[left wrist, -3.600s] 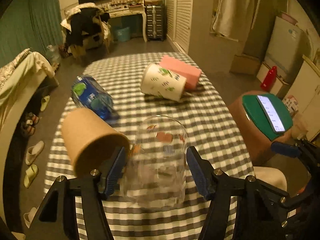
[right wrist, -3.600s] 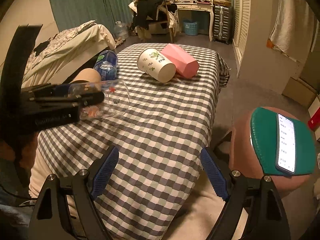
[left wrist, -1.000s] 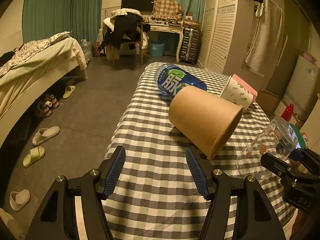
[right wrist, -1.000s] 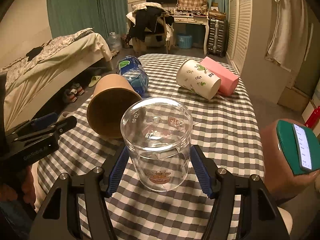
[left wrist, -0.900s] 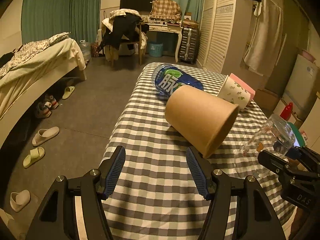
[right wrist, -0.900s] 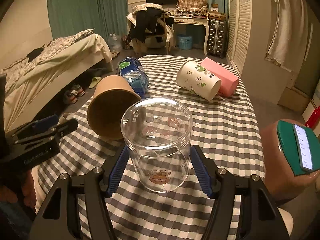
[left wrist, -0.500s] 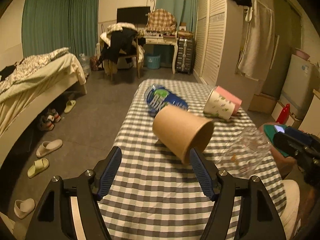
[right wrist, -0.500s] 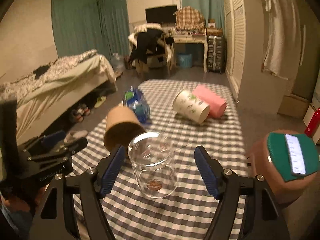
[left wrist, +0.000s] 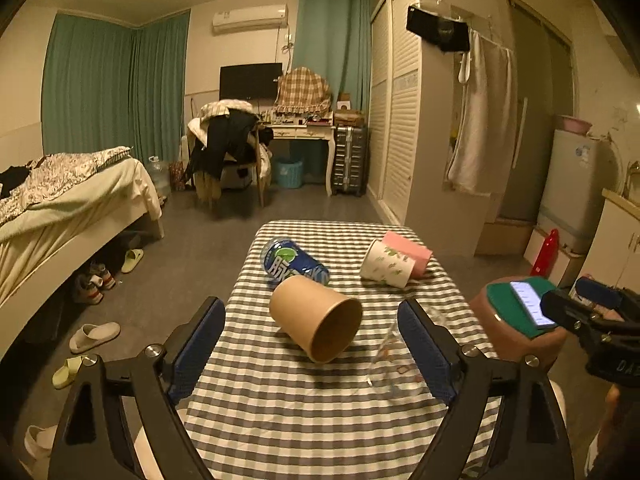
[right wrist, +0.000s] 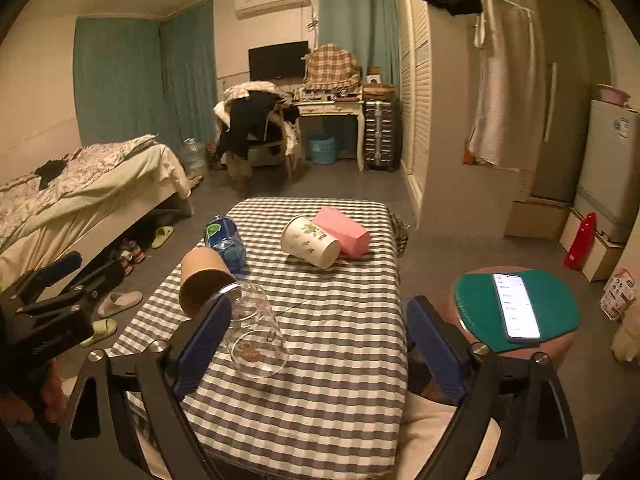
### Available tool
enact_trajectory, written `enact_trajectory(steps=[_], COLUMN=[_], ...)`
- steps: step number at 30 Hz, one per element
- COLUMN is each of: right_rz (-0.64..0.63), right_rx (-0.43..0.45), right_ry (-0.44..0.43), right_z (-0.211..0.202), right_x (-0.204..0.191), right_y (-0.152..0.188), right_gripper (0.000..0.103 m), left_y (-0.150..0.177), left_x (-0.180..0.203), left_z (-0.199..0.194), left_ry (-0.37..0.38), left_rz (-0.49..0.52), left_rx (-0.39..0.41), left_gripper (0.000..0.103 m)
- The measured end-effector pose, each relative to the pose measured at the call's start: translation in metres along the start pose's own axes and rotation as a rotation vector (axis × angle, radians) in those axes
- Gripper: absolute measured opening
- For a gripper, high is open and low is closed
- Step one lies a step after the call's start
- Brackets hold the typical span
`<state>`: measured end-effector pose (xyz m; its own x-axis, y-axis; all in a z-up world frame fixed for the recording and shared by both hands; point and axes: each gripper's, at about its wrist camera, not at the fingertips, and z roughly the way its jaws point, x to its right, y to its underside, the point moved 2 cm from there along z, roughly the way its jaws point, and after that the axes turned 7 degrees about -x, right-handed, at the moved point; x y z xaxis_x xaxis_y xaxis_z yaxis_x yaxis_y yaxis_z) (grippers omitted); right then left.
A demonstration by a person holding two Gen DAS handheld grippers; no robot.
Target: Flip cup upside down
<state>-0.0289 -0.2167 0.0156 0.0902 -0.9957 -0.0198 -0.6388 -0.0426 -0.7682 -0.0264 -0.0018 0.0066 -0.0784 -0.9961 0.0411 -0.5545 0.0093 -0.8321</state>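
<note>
Both grippers stand with their fingers spread wide and hold nothing. The right gripper (right wrist: 316, 340) hangs above the near end of the table (right wrist: 344, 320); the left gripper (left wrist: 312, 344) does the same from the other side.

The glass cup (right wrist: 254, 332) stands mouth down on the checked cloth, just beside the right gripper's left finger (right wrist: 204, 338), which covers part of its side. From the left wrist view the glass cup (left wrist: 394, 364) is faint, and the left gripper's right finger (left wrist: 424, 352) hides part of it.

Five vessels lie or stand on the table. One is the glass. Four are on their sides: a brown cup (left wrist: 316, 322), close to the glass, a blue bottle (left wrist: 294, 262) behind it, a white cup (right wrist: 312, 242) with green prints and a pink cup (right wrist: 342, 232) touching it.

One phone (right wrist: 516, 306), screen lit, lies on a green pad on a round stool (right wrist: 532, 348) to the right of the table; its text is too small to read. Each gripper shows in the other's view, cut off at the frame edge.
</note>
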Motion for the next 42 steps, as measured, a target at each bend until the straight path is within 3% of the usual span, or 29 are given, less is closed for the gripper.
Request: enact_trajectory(steps=[7, 18, 42], right_rz=[0.017, 0.027, 0.029], right_rx=[0.010, 0.006, 0.023], right_ry=[0.064, 0.081, 0.100], right_z=[-0.010, -0.004, -0.005], right_x=[0.004, 0.006, 0.006], right_y=[0.010, 0.029, 0.027], right_gripper=[0.103, 0.103, 0.103], left_y=[0.010, 0.027, 0.027], left_x=[0.009, 0.015, 0.009], left_z=[-0.022, -0.018, -0.016], left_ry=[0.036, 0.013, -0.034], left_rz=[-0.003, 0.012, -0.006], left_rx=[0.035, 0.006, -0.005], left_gripper=[0.099, 0.103, 0.103])
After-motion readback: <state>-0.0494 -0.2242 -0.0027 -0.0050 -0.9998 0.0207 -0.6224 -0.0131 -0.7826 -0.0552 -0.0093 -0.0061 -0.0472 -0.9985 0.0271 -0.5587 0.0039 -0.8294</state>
